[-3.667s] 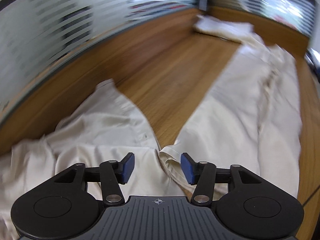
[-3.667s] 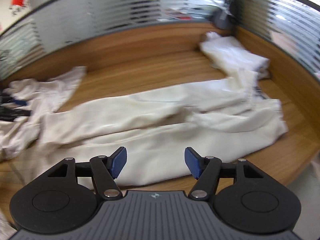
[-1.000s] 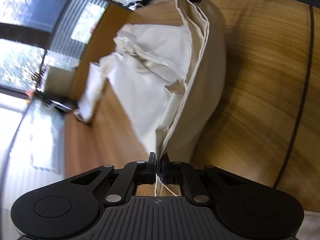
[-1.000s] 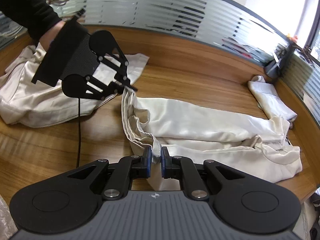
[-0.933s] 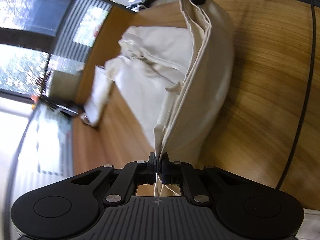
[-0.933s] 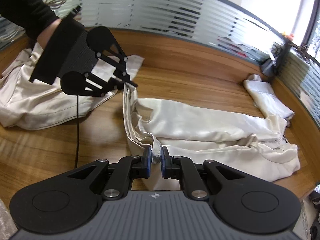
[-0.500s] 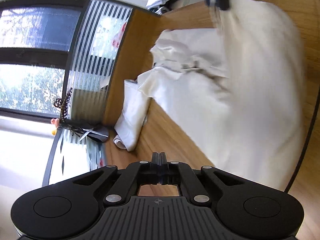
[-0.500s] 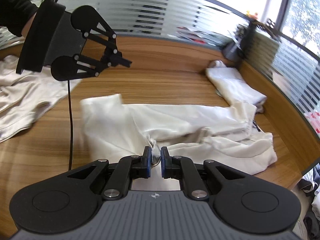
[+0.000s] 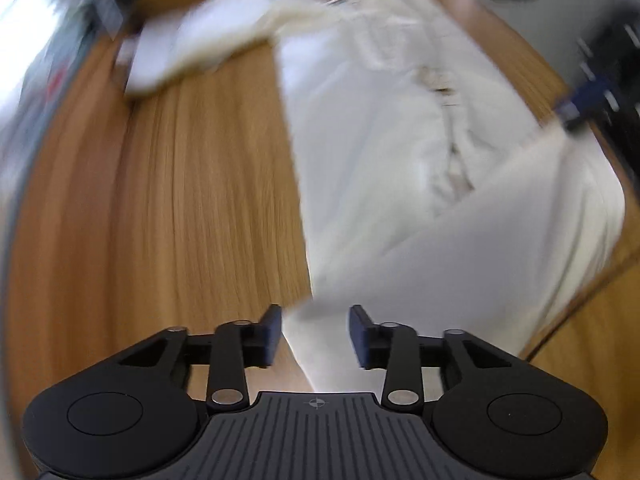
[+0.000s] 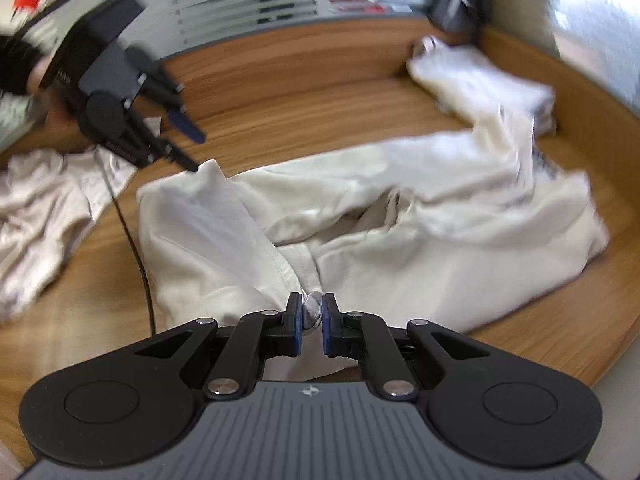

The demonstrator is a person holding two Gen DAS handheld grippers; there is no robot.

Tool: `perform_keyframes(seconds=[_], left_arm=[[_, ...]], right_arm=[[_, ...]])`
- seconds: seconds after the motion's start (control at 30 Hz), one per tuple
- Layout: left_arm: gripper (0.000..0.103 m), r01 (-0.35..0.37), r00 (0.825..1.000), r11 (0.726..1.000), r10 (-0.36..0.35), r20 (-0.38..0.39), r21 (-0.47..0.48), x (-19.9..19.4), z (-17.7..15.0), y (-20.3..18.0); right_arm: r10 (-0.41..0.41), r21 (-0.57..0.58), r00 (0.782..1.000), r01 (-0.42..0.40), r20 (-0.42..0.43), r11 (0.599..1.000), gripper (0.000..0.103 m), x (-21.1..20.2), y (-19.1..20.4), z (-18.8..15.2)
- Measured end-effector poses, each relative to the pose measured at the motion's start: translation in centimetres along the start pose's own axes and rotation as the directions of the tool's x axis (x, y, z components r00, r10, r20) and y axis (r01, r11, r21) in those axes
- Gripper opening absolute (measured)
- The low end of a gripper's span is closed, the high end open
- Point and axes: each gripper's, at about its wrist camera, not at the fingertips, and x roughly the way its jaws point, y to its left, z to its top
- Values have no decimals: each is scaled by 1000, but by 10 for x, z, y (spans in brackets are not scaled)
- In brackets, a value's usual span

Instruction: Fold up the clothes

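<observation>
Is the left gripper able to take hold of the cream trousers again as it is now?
Probably yes. The left gripper is open, and the near edge of the cream trousers lies right between its fingers, with nothing in the way.

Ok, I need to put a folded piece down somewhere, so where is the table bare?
Bare wood lies left of the cream trousers, up to the glass partition. A narrower bare strip runs behind the trousers. It is crowded at the far right corner, where a white garment lies, and at the left, where a crumpled garment lies.
</observation>
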Motion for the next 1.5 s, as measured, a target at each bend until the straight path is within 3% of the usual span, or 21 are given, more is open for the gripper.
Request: perform_keyframes(seconds=[0.07, 0.1, 0.13, 0.2, 0.33, 0.47, 0.7, 0.77, 0.8, 0.83, 0.87, 0.93, 1.07, 1.27, 1.4, 1.43, 1.5], left_arm=[[47, 61, 998, 987, -65, -25, -147, 6, -10, 15], [49, 83, 996, 975, -89, -20, -208, 10, -15, 21], [52, 101, 994, 959, -109, -13, -265, 14, -20, 26], [54, 131, 990, 925, -139, 5, -357, 20, -29, 34], [54, 182, 982, 866, -180, 50, -466, 28, -42, 43], [54, 215, 976, 834, -194, 94, -508, 28, -51, 47], [54, 250, 968, 813, -202, 148, -526, 30, -46, 55], [52, 254, 967, 811, -201, 157, -527, 29, -45, 55], [46, 256, 966, 813, -199, 163, -523, 28, -45, 55], [23, 253, 966, 821, -191, 172, -511, 26, -44, 53], [14, 242, 968, 835, -174, 180, -495, 23, -42, 50], [8, 221, 967, 861, -135, 215, -459, 12, -40, 45], [4, 204, 953, 893, -87, 292, -400, -11, -28, 35], [4, 232, 899, 912, -69, 433, -337, -34, 20, 39], [4, 247, 869, 927, -83, 488, -281, -34, 62, 47], [4, 243, 867, 934, -88, 490, -263, -30, 73, 48], [4, 221, 880, 948, -92, 466, -231, -13, 92, 48]], right_arm=[[24, 93, 1000, -24, -6, 995, 13, 5, -4, -4], [36, 147, 999, -35, -6, 988, 18, 7, -7, -6], [44, 209, 999, -43, -1, 977, 35, 8, -11, -9], [57, 331, 998, -61, 20, 942, 57, 7, -21, -14], [116, 540, 990, -138, 75, 830, 64, 5, -40, -27], [167, 662, 983, -176, 78, 728, 65, 14, -48, -39], [280, 785, 957, -232, 77, 575, 67, 38, -44, -48], [308, 801, 948, -245, 80, 546, 55, 46, -42, -48], [314, 805, 946, -247, 80, 539, 29, 49, -40, -48], [308, 801, 948, -243, 77, 548, 7, 49, -39, -46], [298, 793, 952, -236, 72, 562, 5, 48, -37, -44], [272, 761, 959, -234, 79, 605, 4, 42, -33, -36], [189, 663, 976, -212, 108, 718, 2, 21, -24, -16], [36, 517, 984, -122, 173, 847, 2, -11, -21, 12], [-35, 481, 977, -73, 210, 873, 2, -27, -41, 16], [-46, 490, 977, -64, 209, 869, 2, -28, -53, 13], [-62, 514, 979, -48, 196, 857, 3, -26, -75, 8]])
